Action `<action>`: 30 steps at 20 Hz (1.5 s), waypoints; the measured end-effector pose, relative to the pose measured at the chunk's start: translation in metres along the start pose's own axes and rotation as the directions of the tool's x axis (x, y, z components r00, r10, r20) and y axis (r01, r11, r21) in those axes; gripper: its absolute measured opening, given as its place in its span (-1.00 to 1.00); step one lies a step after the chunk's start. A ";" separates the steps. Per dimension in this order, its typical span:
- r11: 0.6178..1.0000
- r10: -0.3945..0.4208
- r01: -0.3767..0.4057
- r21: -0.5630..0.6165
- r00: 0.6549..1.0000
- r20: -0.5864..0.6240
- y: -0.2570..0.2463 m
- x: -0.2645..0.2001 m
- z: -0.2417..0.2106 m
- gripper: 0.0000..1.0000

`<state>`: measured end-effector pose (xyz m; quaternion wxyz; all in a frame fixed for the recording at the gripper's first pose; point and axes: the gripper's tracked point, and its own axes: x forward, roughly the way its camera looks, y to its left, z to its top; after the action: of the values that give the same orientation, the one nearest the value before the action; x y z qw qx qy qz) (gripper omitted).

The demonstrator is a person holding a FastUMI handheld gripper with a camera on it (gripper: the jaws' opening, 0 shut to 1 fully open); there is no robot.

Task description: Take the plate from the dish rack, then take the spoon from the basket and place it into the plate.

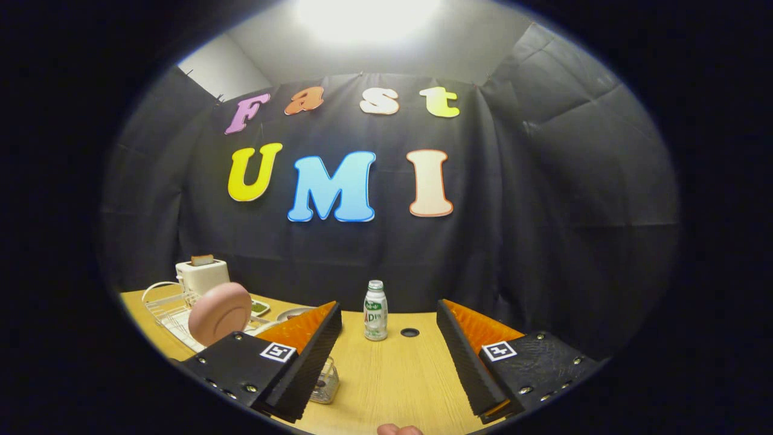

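Currently, the gripper is released, fingers spread wide with nothing between them, at lower centre above the wooden table. Lower left, the pink plate stands upright in the white dish rack. A bottle stands just beyond the fingers.

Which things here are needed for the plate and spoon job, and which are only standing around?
For the job: pink plate standing in the white dish rack; gripper, open, holding nothing.

Standing around: toaster, small bottle beyond the fingers, glass jar by the left finger.
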<state>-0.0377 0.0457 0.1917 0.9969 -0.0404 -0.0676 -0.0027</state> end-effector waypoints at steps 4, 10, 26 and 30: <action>1.000 -0.009 0.008 0.013 0.999 0.036 0.029 -0.004 0.046 0.93; 1.000 -0.025 0.025 0.016 0.999 -0.035 0.072 -0.004 0.074 0.93; 0.983 0.185 -0.127 0.135 0.680 -0.709 0.234 0.042 -0.001 0.93; 0.994 0.106 -0.089 0.066 0.581 -0.807 0.255 0.059 -0.038 0.93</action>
<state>0.0290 0.2965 0.1420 0.9175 -0.0290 0.3953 0.0344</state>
